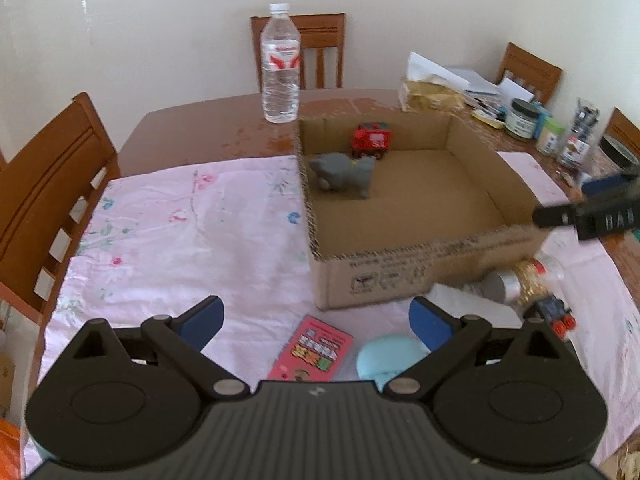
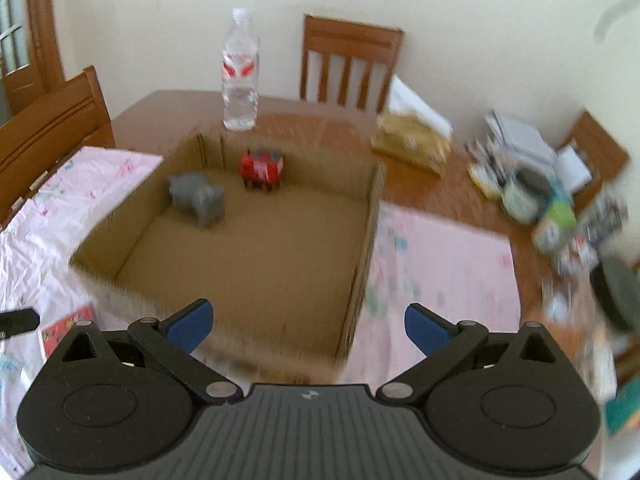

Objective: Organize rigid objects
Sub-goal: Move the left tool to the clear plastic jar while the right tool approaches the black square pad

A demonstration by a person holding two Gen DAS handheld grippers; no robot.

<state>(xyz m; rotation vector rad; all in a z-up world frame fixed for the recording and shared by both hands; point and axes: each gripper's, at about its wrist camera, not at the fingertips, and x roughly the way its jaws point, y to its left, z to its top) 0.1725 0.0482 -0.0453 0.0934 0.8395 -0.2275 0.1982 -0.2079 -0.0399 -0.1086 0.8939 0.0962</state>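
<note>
An open cardboard box stands on a pink floral cloth. In its far left corner stand a grey toy elephant and a red toy train. My left gripper is open above a pink card box and a pale blue round object, both in front of the cardboard box. A small dark toy engine, a silver cylinder and a clear jar lie to their right. My right gripper is open and empty over the box's near wall.
A water bottle stands behind the box. Jars, papers and a tan packet crowd the table's far right. Wooden chairs ring the brown table.
</note>
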